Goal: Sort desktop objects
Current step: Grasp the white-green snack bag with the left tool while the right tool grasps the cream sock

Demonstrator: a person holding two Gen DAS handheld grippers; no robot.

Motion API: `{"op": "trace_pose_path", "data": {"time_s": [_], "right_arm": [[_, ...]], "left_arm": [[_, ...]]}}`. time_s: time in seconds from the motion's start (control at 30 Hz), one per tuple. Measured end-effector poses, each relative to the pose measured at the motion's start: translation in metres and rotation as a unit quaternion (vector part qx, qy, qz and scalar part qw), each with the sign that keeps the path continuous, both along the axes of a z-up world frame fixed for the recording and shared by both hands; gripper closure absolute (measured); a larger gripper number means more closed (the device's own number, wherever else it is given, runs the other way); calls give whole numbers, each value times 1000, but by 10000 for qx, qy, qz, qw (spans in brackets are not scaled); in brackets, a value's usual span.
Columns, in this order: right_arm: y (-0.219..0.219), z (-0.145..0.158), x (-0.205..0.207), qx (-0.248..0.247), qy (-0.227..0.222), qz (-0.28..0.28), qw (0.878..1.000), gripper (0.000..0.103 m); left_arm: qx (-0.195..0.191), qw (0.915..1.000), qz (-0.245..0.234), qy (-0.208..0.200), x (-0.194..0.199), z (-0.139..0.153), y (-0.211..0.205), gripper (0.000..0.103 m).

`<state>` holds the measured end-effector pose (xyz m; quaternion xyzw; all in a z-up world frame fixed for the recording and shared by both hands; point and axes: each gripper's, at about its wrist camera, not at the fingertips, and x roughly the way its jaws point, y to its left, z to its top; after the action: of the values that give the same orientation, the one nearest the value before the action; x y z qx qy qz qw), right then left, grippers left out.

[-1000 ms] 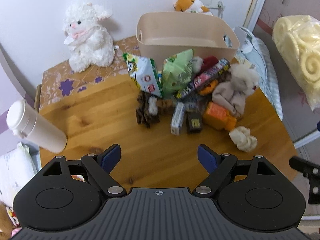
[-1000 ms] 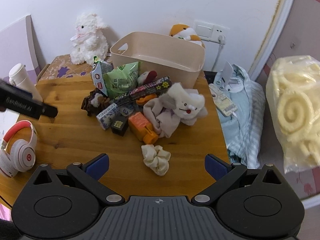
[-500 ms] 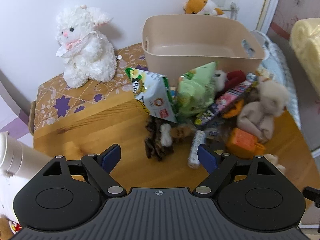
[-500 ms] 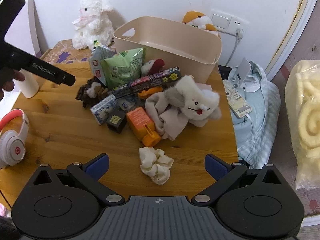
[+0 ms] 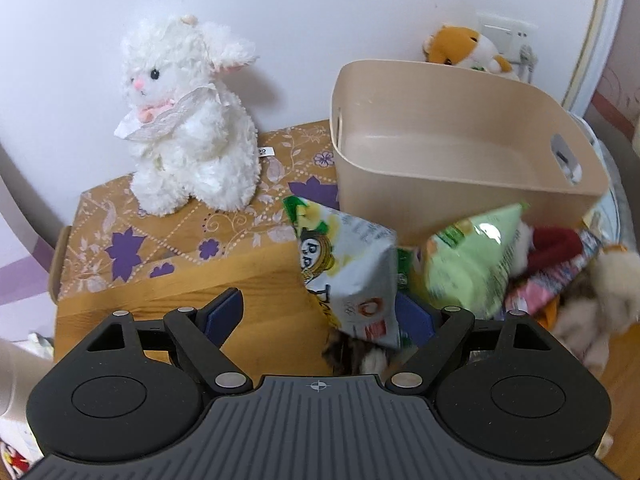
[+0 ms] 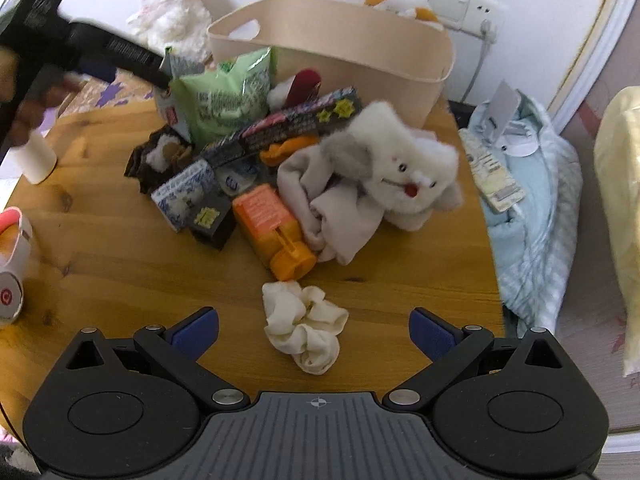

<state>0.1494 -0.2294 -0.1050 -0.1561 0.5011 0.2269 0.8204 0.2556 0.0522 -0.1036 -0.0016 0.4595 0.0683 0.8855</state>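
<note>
Two snack bags (image 5: 352,276) lean against one bin (image 5: 460,184).

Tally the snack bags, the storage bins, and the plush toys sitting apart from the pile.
Snack bags: 2, white bag and green bag
Storage bins: 1, beige bin
Plush toys apart from the pile: 2, white lamb and orange hamster
Total: 5

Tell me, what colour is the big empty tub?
Beige tub, clearest in the left wrist view.
</note>
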Motion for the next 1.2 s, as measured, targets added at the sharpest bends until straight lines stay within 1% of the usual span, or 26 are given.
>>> {"op": "trace_pose_path", "data": {"time_s": [0.1, 0.27, 0.4, 0.53, 0.63, 0.7, 0.73, 0.8, 0.83, 0.9, 0.93, 0.97, 1.03, 1.1, 1.2], "right_arm": [[2, -12, 2, -35, 33, 97, 9999, 3], [4, -30, 9, -85, 112, 229, 9996, 8], [7, -43, 16, -81, 141, 324, 9993, 10], [10, -53, 23, -54, 149, 369, 9992, 15], [10, -60, 27, -3, 185, 348, 9992, 20], [10, -65, 30, 10, 228, 340, 9992, 25], [10, -67, 30, 29, 239, 344, 9991, 28], [10, -70, 31, 81, 236, 373, 9990, 36], [10, -71, 32, 80, 249, 377, 9989, 40], [9, -73, 34, 101, 321, 394, 9987, 52], [8, -73, 34, 125, 372, 406, 9984, 61], [7, -73, 34, 155, 413, 425, 9981, 68], [5, -72, 35, 226, 510, 479, 9973, 76], [3, -69, 35, 312, 600, 566, 9961, 80], [-2, -60, 33, 399, 604, 687, 9950, 80]], "left_arm": [[-102, 9999, 12, 48, 13, -10, 3, 18], [-347, 9993, -130, 86, 24, -26, 2, 18], [-295, 9992, -276, 19, 32, -34, -2, 18], [-237, 9986, -465, 61, 47, -43, -5, 18], [-295, 9978, -592, 86, 55, -48, -5, 18], [-283, 9980, -551, 145, 60, -51, -4, 19], [-295, 9981, -512, 162, 62, -53, -3, 21], [-428, 9979, -425, 246, 66, -56, 1, 31], [-467, 9978, -385, 263, 67, -56, 2, 32], [-374, 9981, -389, 298, 68, -56, 1, 43], [-325, 9981, -432, 308, 67, -56, 1, 46], [-284, 9980, -464, 308, 66, -55, 0, 47], [-279, 9978, -511, 314, 63, -54, 0, 48], [-287, 9977, -558, 269, 58, -51, 0, 48], [-327, 9979, -534, 170, 47, -42, 4, 48]]}}
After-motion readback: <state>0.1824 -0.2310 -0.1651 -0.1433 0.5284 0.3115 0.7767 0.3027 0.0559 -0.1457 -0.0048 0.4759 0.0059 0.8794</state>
